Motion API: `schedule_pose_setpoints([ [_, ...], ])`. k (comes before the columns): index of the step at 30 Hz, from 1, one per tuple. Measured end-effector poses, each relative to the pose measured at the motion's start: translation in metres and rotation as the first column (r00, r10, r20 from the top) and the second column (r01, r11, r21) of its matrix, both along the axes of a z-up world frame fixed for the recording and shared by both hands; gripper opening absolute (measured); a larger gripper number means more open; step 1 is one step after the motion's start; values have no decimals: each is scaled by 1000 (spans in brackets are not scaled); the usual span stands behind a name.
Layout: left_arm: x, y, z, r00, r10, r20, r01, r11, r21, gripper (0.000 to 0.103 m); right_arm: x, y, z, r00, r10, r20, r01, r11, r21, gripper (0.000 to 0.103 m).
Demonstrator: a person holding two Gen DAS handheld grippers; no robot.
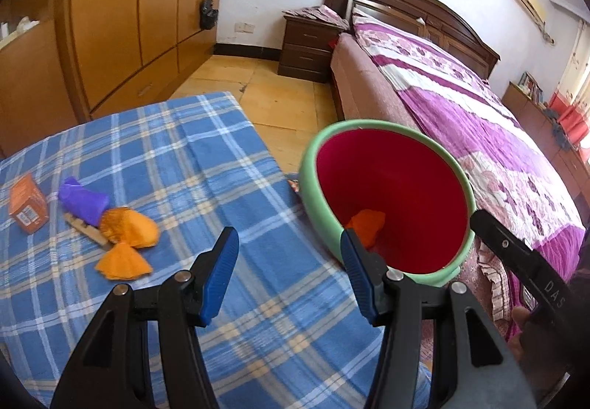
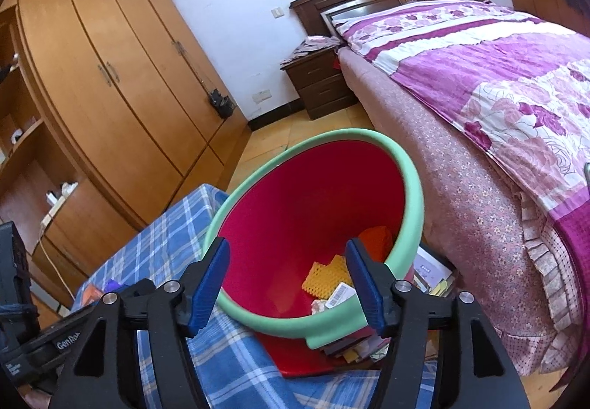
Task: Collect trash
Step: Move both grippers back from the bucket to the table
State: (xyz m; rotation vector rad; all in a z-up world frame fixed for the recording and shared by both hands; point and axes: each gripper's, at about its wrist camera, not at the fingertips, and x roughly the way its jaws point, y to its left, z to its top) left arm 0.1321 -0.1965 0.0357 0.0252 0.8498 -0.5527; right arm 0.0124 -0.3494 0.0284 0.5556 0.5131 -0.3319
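A red bin with a green rim (image 1: 309, 165) stands tilted beside the blue plaid table (image 1: 191, 158); it also shows in the right wrist view (image 2: 409, 195). Inside lie orange paper (image 1: 367, 224), a yellow mesh piece (image 2: 326, 274) and a labelled scrap (image 2: 341, 293). On the table lie two orange paper pieces (image 1: 129, 228), a purple wrapper (image 1: 83, 200), a wooden clip (image 1: 83, 226) and a small orange box (image 1: 27, 204). My left gripper (image 1: 289, 278) is open and empty above the table edge. My right gripper (image 2: 287, 283) is open and empty at the bin's near rim.
A bed with purple floral bedding (image 1: 479, 107) runs along the right. A dark nightstand (image 1: 308, 44) stands at its head. A wooden wardrobe (image 2: 121, 77) fills the left wall. Books and papers (image 2: 431, 276) lie on the floor under the bin.
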Motion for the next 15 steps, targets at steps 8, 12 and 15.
schedule_pose_setpoints([
  [8, 15, 48, 7, 994, 112, 14, -112, 994, -13, 58, 11, 22, 3, 999, 26, -29, -26, 999, -27, 69],
  [12, 24, 74, 6, 983, 183, 10, -183, 983, -15, 58, 18, 29, 1, 998, 34, -48, -36, 999, -33, 71],
  [15, 34, 95, 3, 974, 225, 9, -225, 974, -8, 58, 23, 32, -1, 998, 27, -61, -28, 1000, -15, 71],
])
